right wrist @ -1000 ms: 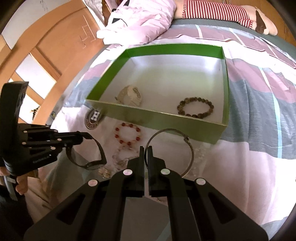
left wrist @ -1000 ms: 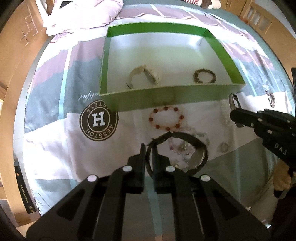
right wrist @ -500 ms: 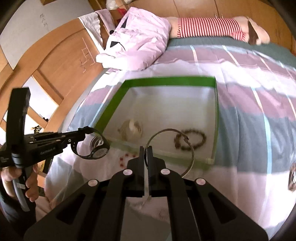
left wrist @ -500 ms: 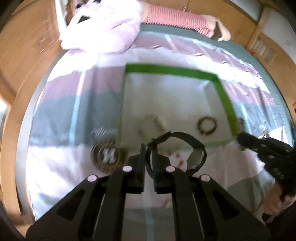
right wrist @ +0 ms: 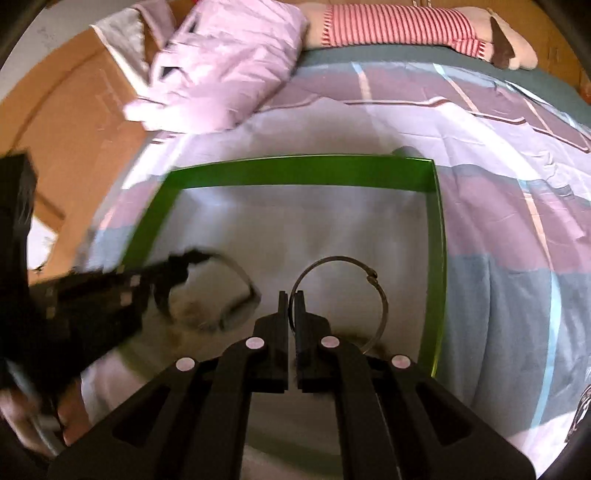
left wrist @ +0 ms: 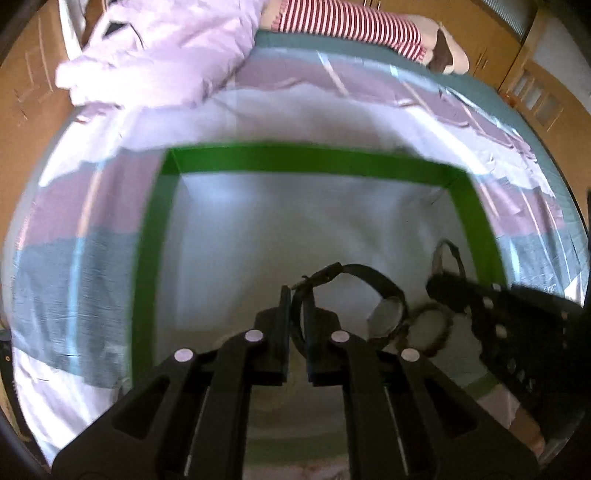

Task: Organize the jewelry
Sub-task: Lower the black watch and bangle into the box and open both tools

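Observation:
My left gripper is shut on the strap of a black wristwatch and holds it over the white floor of the green-walled box. My right gripper is shut on a thin silver bangle, also held over the box. Each gripper shows blurred in the other's view, the right one at the right side, the left one with the watch at the left. A dark bead bracelet lies in the box beneath the watch, and a pale bracelet is partly hidden.
The box lies on a bed with a grey, purple and white quilt. A crumpled pink cover and a red-striped plush toy lie at the far end. Wooden furniture stands to the left.
Both grippers have lifted their pieces from the quilt in front of the box and moved forward over the box's inside. The jewelry left in front of the box has dropped out of view.

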`<state>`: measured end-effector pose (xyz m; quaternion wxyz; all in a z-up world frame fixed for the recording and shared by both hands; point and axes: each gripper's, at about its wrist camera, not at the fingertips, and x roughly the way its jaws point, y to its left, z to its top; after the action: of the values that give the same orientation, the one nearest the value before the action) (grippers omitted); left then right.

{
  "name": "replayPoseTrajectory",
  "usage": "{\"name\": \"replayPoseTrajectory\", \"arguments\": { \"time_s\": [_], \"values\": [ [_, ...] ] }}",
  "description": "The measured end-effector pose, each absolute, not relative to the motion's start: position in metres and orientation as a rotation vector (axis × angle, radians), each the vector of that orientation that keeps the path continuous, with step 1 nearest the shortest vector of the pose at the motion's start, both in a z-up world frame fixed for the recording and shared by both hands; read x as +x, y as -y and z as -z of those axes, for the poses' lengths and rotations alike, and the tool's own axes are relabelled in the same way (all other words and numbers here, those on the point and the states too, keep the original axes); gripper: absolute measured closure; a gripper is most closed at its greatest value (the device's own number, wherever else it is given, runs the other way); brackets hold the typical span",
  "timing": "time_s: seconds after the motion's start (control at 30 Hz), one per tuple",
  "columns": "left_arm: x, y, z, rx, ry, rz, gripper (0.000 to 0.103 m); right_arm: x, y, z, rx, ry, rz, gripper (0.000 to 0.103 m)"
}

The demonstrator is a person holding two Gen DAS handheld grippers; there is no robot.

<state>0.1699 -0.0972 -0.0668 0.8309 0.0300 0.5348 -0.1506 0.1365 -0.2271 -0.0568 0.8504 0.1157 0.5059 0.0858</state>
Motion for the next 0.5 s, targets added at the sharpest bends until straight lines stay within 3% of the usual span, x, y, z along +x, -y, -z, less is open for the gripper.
{"name": "replayPoseTrajectory", "arguments": {
  "time_s": [0.23,0.27,0.37,0.5],
  "values": [
    [0.176,0.101,0.094,0.117,-1.158,0.316,0.095,0.159,0.224,0.086,0.198,-1.148,-0.131,0.1],
    [0.176,0.101,0.094,0.126,-1.159,0.319,0.087,0.16,0.221,0.087,0.177,-1.156,-0.124,0.1],
    [0.169,0.104,0.084,0.175,-1.093,0.302,0.029,0.165,0.222,0.092,0.208,-1.203,-0.129,0.096],
    [0.16,0.1,0.058,0.196,-1.034,0.245,0.021,0.162,0.223,0.082,0.2,-1.189,-0.119,0.075]
  ]
}}
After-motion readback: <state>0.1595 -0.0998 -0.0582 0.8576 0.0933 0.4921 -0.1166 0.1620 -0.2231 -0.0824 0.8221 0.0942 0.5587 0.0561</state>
